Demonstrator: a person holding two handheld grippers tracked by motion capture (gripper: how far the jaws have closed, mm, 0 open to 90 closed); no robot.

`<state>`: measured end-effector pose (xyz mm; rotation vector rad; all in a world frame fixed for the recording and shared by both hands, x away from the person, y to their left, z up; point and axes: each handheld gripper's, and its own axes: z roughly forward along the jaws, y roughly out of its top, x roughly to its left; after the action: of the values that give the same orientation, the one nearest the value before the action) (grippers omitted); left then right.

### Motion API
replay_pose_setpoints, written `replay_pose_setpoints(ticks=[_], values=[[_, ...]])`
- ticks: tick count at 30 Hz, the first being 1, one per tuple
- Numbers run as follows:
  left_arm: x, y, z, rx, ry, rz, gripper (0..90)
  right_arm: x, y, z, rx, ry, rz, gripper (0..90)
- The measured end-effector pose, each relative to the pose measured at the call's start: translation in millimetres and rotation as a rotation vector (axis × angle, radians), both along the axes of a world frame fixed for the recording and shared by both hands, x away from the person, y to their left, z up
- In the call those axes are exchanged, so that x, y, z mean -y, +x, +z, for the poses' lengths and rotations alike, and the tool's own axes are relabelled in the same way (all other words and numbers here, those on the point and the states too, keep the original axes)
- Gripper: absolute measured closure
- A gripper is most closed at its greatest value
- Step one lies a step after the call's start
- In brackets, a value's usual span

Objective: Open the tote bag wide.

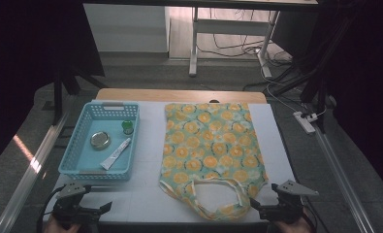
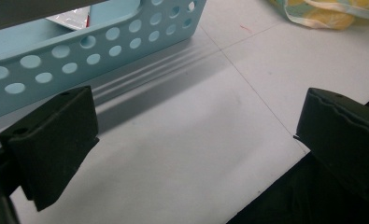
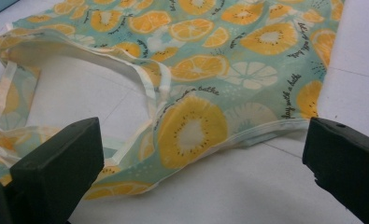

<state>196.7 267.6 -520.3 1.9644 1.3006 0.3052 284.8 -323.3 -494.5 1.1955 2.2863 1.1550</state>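
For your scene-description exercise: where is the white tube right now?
In the high view, the white tube lies slantwise inside the blue basket at the table's left, just right of the round tin and below the small green-capped item.

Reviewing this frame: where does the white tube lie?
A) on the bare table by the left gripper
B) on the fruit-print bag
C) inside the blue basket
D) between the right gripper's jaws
C: the white tube lies inside the blue basket, beside a round tin.
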Motion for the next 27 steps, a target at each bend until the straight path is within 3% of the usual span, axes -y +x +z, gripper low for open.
replay_pose_setpoints(ticks=[13, 27], values=[[0.0, 0.2, 0.0, -0.002, 0.001, 0.001, 0.0, -10.7, -3.8, 6.3, 0.046, -0.031, 0.060, 0.0], [1.0, 0.4, -0.2, -0.002, 0.008, -0.001, 0.0, -32.8, -5.2, 10.8, 0.050, -0.022, 0.140, 0.0]])
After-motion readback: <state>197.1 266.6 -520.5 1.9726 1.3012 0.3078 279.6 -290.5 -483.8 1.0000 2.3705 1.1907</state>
